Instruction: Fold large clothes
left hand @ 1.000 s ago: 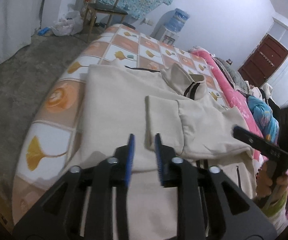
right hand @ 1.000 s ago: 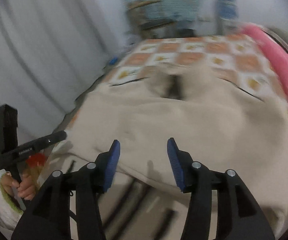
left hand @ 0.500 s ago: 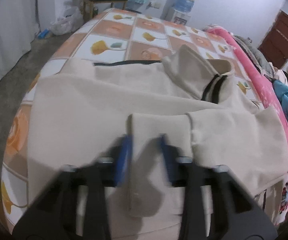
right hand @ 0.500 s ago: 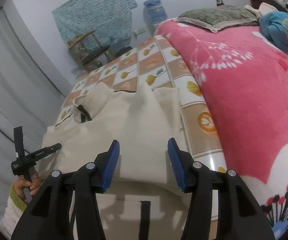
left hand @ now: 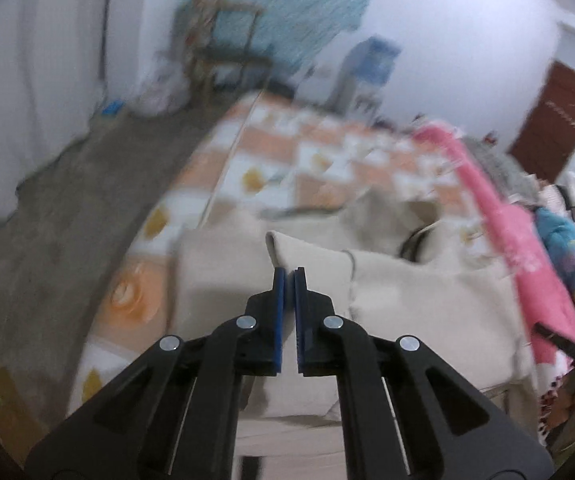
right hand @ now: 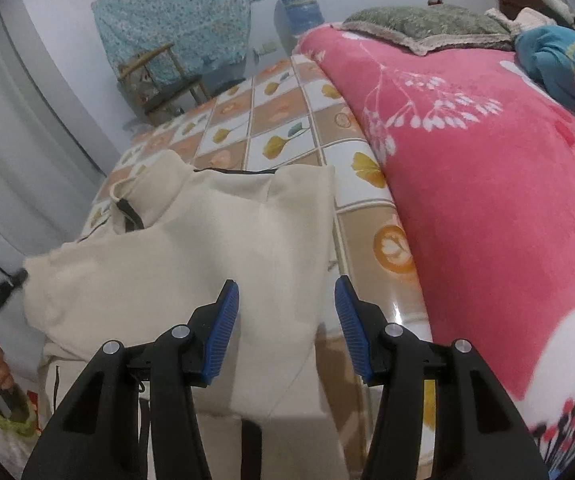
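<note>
Right wrist view gives me pale walls, then the bed's tiled sheet [right hand: 287, 100] with a pink blanket [right hand: 507, 200] at three o'clock. My cream sweatshirt [right hand: 191, 248] lies at centre. Right gripper [right hand: 286, 312] gapes empty above it; left gripper [left hand: 289, 276] pinches its sleeve [left hand: 311, 268].

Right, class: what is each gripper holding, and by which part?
The left gripper is shut on the cream jacket's sleeve, near its cuff end. The right gripper holds nothing; its jaws stand open.
</note>
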`<state>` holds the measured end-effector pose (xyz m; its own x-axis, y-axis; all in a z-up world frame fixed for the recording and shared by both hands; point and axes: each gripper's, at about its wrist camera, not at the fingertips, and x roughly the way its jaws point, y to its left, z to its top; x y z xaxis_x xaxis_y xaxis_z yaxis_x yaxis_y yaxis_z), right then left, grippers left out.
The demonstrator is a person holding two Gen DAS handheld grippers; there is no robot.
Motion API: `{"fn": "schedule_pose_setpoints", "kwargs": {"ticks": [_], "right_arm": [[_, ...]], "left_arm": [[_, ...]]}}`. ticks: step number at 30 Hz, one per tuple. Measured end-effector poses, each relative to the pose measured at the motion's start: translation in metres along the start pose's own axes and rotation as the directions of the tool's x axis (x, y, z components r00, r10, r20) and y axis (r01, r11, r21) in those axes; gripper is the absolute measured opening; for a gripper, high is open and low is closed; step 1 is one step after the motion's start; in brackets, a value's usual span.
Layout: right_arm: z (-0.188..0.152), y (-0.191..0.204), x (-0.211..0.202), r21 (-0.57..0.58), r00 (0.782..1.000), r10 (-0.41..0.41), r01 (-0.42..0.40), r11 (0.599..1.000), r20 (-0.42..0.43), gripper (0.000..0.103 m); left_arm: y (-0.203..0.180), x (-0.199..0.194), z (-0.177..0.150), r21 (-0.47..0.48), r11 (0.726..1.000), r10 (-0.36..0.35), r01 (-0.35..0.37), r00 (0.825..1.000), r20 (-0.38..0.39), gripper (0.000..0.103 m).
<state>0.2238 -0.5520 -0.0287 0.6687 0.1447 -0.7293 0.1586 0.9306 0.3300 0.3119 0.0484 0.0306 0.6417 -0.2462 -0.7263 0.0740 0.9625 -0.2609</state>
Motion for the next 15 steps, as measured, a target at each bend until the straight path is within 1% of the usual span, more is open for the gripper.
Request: {"fn": "schedule_pose_setpoints", "kwargs": {"ticks": [2,4,6,7,8,9,10,11,12,14,15], "right_arm": [[0.012,0.001,0.011,0.000,1.000,0.005,-0.005,1.000,-0.020,0.049],[0.023,0.001,0.025,-0.001,0.999,-0.015,0.015,1.000,-0.051,0.049],[0.033,0.000,0.041,-0.008,0.995,-0.062,0.061,0.998,-0.074,0.048],[0.036,-0.001,0.047,-0.014,0.994,-0.077,0.076,0.997,-0.082,0.045],[0.039,-0.001,0.055,-0.026,0.991,-0.096,0.094,0.995,-0.088,0.032],[0.040,-0.001,0.062,-0.038,0.989,-0.116,0.113,0.993,-0.096,0.015],[0.040,-0.001,0.066,-0.047,0.986,-0.137,0.133,0.990,-0.097,0.008],[0.040,-0.001,0.065,-0.051,0.986,-0.143,0.139,0.989,-0.088,0.007],[0.039,0.001,0.061,-0.055,0.987,-0.147,0.144,0.988,-0.059,0.006],[0.038,0.004,0.051,-0.067,0.986,-0.166,0.164,0.984,-0.013,0.006],[0.037,0.005,0.049,-0.071,0.986,-0.168,0.167,0.983,-0.002,0.006]], "left_arm": [[0.015,0.021,-0.010,-0.012,0.999,0.034,-0.035,0.998,-0.052,0.004],[0.022,0.028,-0.016,-0.023,0.999,0.040,-0.042,0.997,-0.062,0.004],[0.026,0.029,-0.022,-0.037,0.999,0.030,-0.032,0.998,-0.059,0.004],[0.028,0.029,-0.023,-0.039,0.999,0.027,-0.030,0.998,-0.057,0.004],[0.028,0.028,-0.023,-0.036,0.999,0.025,-0.027,0.998,-0.054,0.004],[0.028,0.027,-0.022,-0.032,0.999,0.022,-0.024,0.998,-0.050,0.004],[0.027,0.024,-0.021,-0.029,0.999,0.016,-0.017,0.999,-0.045,0.004],[0.025,0.015,-0.019,-0.028,1.000,0.000,0.000,1.000,-0.029,0.004],[0.023,0.007,-0.018,-0.031,0.999,-0.022,0.021,1.000,-0.014,0.004],[0.018,-0.017,-0.013,-0.037,0.996,-0.083,0.084,0.996,0.037,0.004],[0.016,-0.023,-0.011,-0.029,0.996,-0.083,0.085,0.995,0.053,0.004]]}}
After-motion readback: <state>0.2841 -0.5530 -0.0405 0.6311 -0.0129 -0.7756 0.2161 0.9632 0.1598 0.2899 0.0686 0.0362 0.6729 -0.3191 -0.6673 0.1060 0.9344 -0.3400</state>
